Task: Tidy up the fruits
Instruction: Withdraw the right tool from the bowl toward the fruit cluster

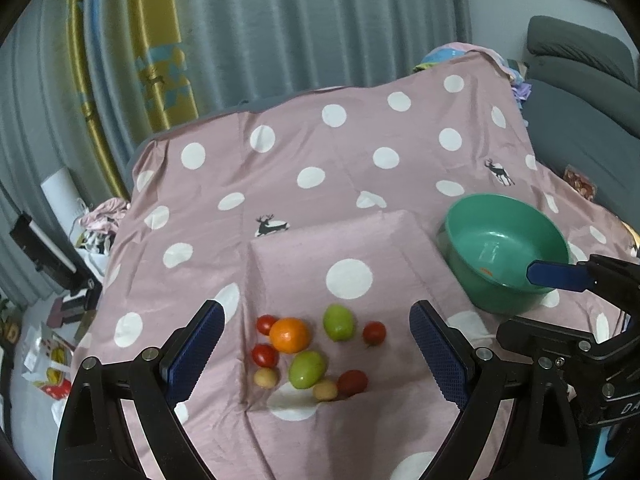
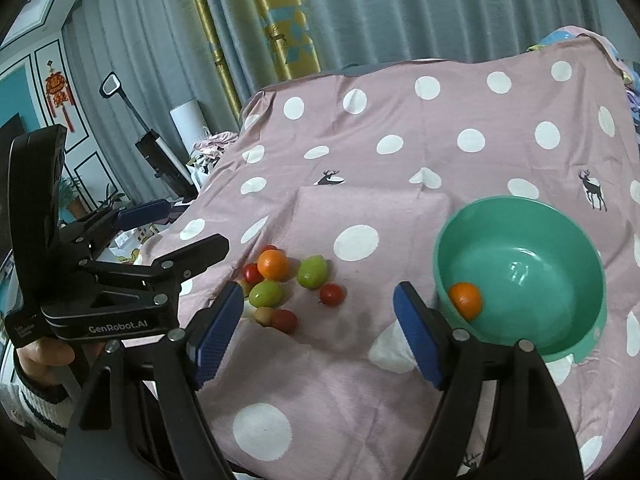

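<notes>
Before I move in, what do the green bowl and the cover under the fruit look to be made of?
Green bowl: probably plastic, glossy, with window glare inside. Polka-dot cover: woven fabric, matte pink, creased and draped over the edges.

- My gripper pads (image 1: 438,354) are dark blue.
- The cloth (image 1: 360,168) is dusty pink with white dots and small dark deer.
- The bowl (image 2: 520,272) on the right is teal green.
- The orange (image 2: 465,300) inside is bright orange.

Mixed fruits (image 1: 308,356) clustered on cloth, one orange (image 2: 465,300) in green bowl (image 2: 560,216)
</notes>
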### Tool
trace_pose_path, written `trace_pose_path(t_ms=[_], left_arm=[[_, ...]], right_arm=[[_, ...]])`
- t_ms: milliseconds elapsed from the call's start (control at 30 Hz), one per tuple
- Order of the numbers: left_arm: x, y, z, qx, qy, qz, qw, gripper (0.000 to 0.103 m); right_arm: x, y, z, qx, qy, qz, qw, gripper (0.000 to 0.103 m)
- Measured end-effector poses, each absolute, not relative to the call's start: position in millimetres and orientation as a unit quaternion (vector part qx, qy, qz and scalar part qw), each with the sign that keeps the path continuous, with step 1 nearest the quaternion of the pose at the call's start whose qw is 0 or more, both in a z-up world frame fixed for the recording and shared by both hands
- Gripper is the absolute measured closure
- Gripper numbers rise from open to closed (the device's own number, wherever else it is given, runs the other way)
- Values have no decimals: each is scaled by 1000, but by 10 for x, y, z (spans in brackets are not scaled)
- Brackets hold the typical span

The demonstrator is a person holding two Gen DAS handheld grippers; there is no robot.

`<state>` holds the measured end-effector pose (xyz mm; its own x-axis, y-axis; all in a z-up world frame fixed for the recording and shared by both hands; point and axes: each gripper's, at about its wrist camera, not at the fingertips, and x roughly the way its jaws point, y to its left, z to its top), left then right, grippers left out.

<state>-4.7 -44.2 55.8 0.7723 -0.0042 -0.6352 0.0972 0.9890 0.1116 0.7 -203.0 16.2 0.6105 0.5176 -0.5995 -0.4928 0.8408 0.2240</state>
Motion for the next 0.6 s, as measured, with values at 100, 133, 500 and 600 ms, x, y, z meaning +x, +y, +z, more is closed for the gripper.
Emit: trace_pose_path(t_ms=[100, 133, 500, 600], left_arm=[[-33, -381, 522, 63, 339, -26, 938, 9], [-21, -357, 505, 60, 341, -26, 938, 9], [120, 281, 228, -52, 387, -49, 919, 9], [124, 538, 111, -101, 400, -56, 909, 9]], right_arm=[[27, -1961, 145, 14, 344, 286, 894, 25], [38, -1935, 134, 13, 345, 288, 893, 25], [182, -1781, -31, 9, 369, 296, 881, 25], [214, -1759, -100, 11, 377, 296, 878, 25]])
